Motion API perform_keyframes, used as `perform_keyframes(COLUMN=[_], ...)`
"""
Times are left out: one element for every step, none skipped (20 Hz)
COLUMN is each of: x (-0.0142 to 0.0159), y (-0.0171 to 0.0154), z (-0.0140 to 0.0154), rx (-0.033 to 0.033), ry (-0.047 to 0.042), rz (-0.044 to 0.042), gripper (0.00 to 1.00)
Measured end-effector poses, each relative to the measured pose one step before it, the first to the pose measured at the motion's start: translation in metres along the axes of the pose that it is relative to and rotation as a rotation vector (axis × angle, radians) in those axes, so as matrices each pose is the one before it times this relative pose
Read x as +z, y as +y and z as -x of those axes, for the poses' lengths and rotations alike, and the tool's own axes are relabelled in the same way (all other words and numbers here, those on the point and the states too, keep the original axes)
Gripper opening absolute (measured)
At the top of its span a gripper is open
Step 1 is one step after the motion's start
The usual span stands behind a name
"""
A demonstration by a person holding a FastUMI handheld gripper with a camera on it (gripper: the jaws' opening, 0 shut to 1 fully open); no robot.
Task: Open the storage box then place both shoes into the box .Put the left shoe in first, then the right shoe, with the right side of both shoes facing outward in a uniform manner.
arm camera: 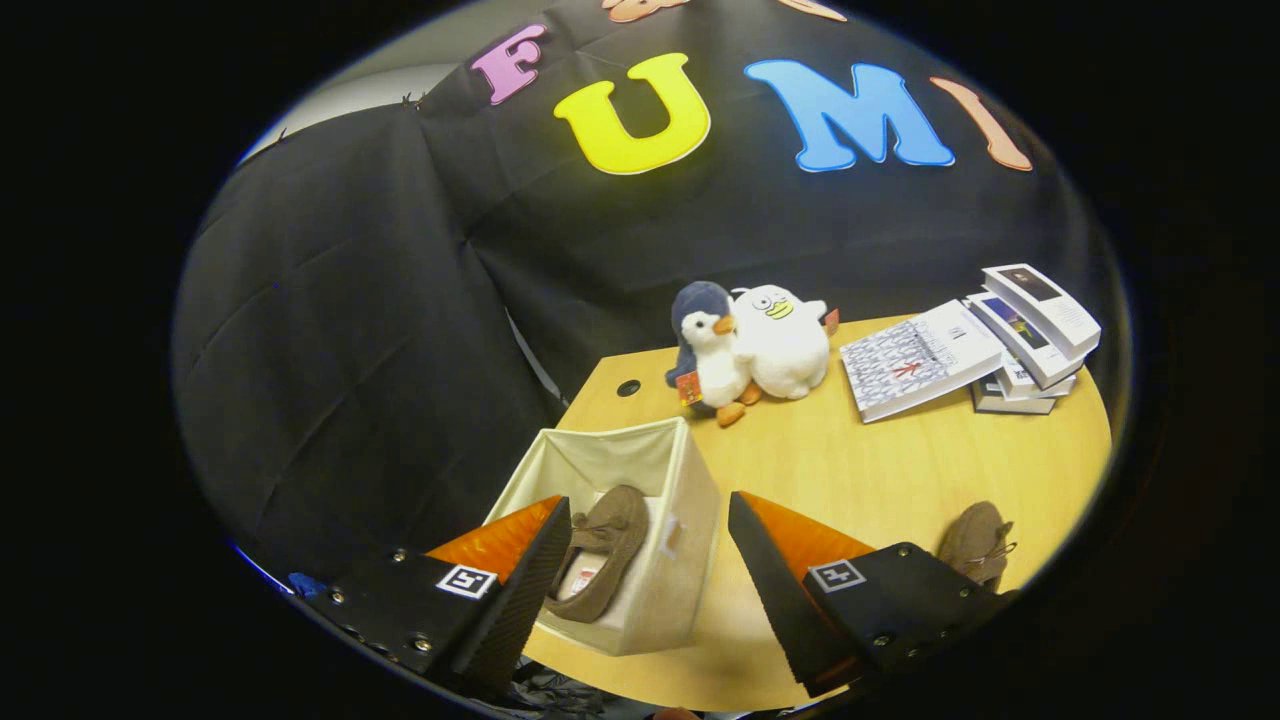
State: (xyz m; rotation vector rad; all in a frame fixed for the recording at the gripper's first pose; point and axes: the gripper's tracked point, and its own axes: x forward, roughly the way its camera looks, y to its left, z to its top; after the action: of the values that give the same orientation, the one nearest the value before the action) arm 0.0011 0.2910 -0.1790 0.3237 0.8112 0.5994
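Note:
A cream fabric storage box (690, 500) stands open on the wooden table (880, 470), below and between my fingers. One brown suede shoe (605, 550) lies inside it on its side, its opening showing. The second brown shoe (975, 545) rests on the table to the right, beyond my right finger. My gripper (650, 535) is open and held above the box, with nothing between its fingers.
Two plush toys, a dark penguin (705, 350) and a white bird (785, 340), sit at the back of the table. A stack of books (1030, 335) and an open booklet (915, 360) lie at the back right. A cable hole (628, 387) is near the table's left corner.

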Motion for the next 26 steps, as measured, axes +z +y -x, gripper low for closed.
perform_keyframes(x=[0.00221,-0.00776,0.00042,-0.00019,-0.00092,-0.00220,-0.00030,-0.00194,-0.00102,-0.00239,-0.00269,-0.00487,-0.00425,-0.00631,-0.00551,-0.00724,-0.00613,-0.00677,-0.00565,-0.00644,-0.00661,-0.00700,-0.00619,-0.00660,-0.00632,-0.00840], y=[-0.01189,-0.01009,-0.01278,-0.01270,-0.01305,-0.01274,-0.01274,-0.01339,-0.01285,-0.01243,-0.01383,-0.01413,-0.01288,-0.01340,-0.01209,-0.01259,-0.01112,-0.01068,-0.00903,-0.00750,-0.00663,-0.00630,-0.00593,-0.00507,-0.00440,-0.00371], z=[0.00619,0.00849,0.00547,0.00477,0.00463,0.00412,0.00438,0.00204,0.00355,0.00264,0.00236,0.00116,0.00176,0.00057,0.00163,-0.00005,-0.00054,-0.00127,-0.00153,-0.00222,-0.00203,-0.00237,-0.00242,-0.00248,-0.00325,-0.00237], rx=[-0.01284,-0.01601,-0.01749,-0.01704,-0.01815,-0.01602,-0.01581,-0.01759,-0.01603,-0.01683,-0.01876,-0.01895,-0.01909,-0.01966,-0.01727,-0.01817,-0.01483,-0.01363,-0.00950,-0.00585,-0.00206,-0.00122,-0.00168,0.00033,0.00045,0.00076], ry=[-0.00631,-0.00413,-0.00439,-0.00356,0.00129,0.00202,0.00114,0.00147,0.00013,0.00103,0.00469,0.00697,0.00662,0.00899,0.00956,0.01087,0.01022,0.00996,0.00973,0.01157,0.01403,0.01625,0.01532,0.01361,0.01585,0.01753], rz=[0.00141,0.00326,0.00416,0.00767,0.00548,0.00294,-0.00023,-0.00143,-0.00136,0.00197,0.00377,0.00359,0.00272,0.00374,0.00338,0.00255,0.00222,-0.00082,-0.00155,-0.00292,-0.00495,-0.00681,-0.00673,-0.00413,-0.00011,0.00447], gripper=[0.98,0.98,0.98,0.98,0.98,0.98,0.98,0.98,0.98,0.98,0.98,0.98,0.98,0.98,0.98,0.98,0.98,0.98,0.98,0.98,0.98,0.98,0.98,0.98,0.98,0.98])
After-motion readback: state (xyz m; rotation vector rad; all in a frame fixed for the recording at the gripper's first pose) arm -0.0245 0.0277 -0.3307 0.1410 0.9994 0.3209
